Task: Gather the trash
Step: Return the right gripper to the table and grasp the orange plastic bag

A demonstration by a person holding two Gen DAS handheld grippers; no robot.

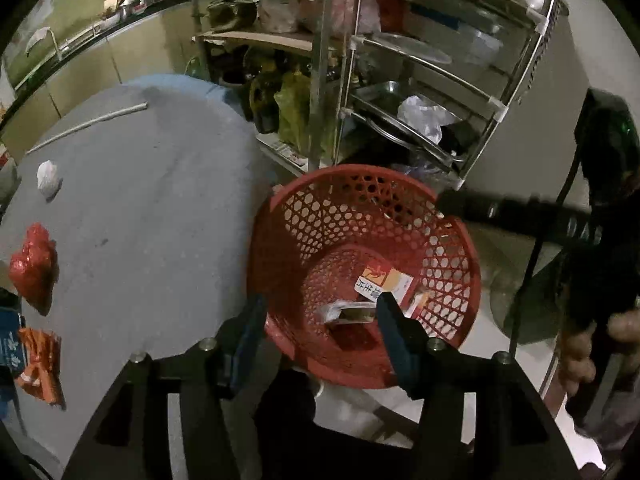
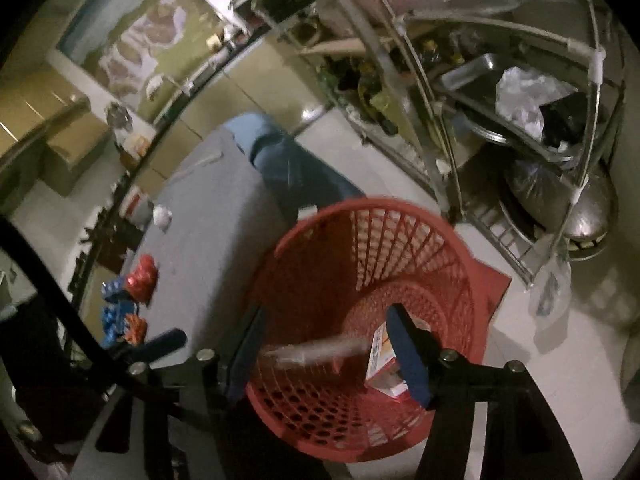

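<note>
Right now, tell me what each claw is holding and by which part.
Nothing is held. The left claw and right claw are open above the red plastic mesh basket; a blurred wrapper shows between the right claw's fingers, ungripped.

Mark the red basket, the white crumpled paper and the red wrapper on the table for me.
red basket point(image 1: 320, 208), left wrist view, on its far inner wall.
white crumpled paper point(image 1: 48, 176), left wrist view, on the middle of the ball.
red wrapper point(image 1: 34, 266), left wrist view, on its crinkled middle.

Both grippers, left gripper point(image 1: 320, 336) and right gripper point(image 2: 326, 348), are pointed steeply downward. Their jaws are held apart, nothing being gripped.
</note>
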